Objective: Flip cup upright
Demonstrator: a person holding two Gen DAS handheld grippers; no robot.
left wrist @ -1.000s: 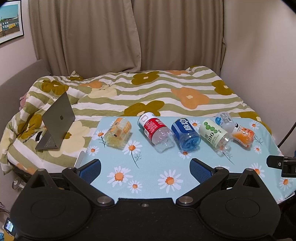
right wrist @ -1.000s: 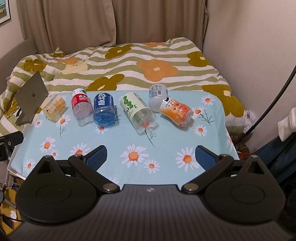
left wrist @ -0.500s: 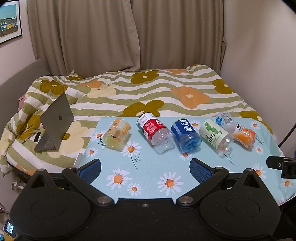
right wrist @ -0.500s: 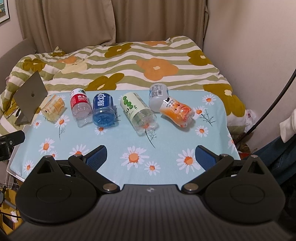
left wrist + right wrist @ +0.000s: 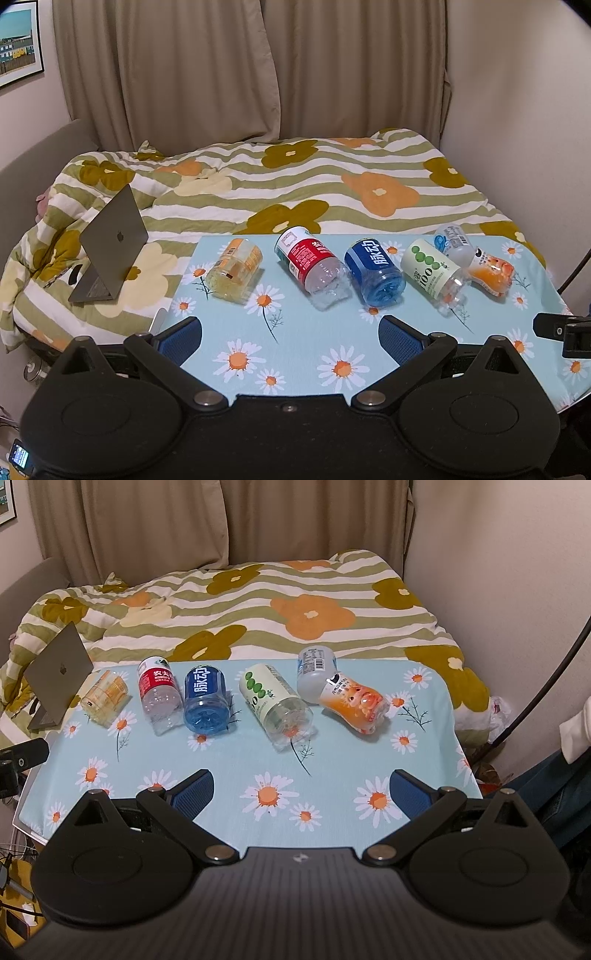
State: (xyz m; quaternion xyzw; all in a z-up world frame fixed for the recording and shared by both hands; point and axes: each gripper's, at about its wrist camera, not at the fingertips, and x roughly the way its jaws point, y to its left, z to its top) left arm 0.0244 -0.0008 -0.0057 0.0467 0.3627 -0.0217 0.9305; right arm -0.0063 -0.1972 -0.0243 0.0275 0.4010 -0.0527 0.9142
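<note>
Filling the background, a flowered bed [image 5: 332, 184] lies behind the daisy-print tabletop [image 5: 295, 347], where six cut bottle cups lie toppled in a row, yellow cup [image 5: 236, 273] leftmost. Left gripper [image 5: 291, 332] and right gripper [image 5: 301, 792] hover nearside, fingers apart, empty.

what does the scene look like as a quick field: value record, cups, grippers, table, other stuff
cups: six, all lying on their sides in a row
leftmost: yellow cup
rightmost: orange cup
touching: orange cup and grey cup
left gripper: open, holds nothing
right gripper: open, holds nothing
surface: daisy tablecloth
beside table: laptop, open on bed
</note>
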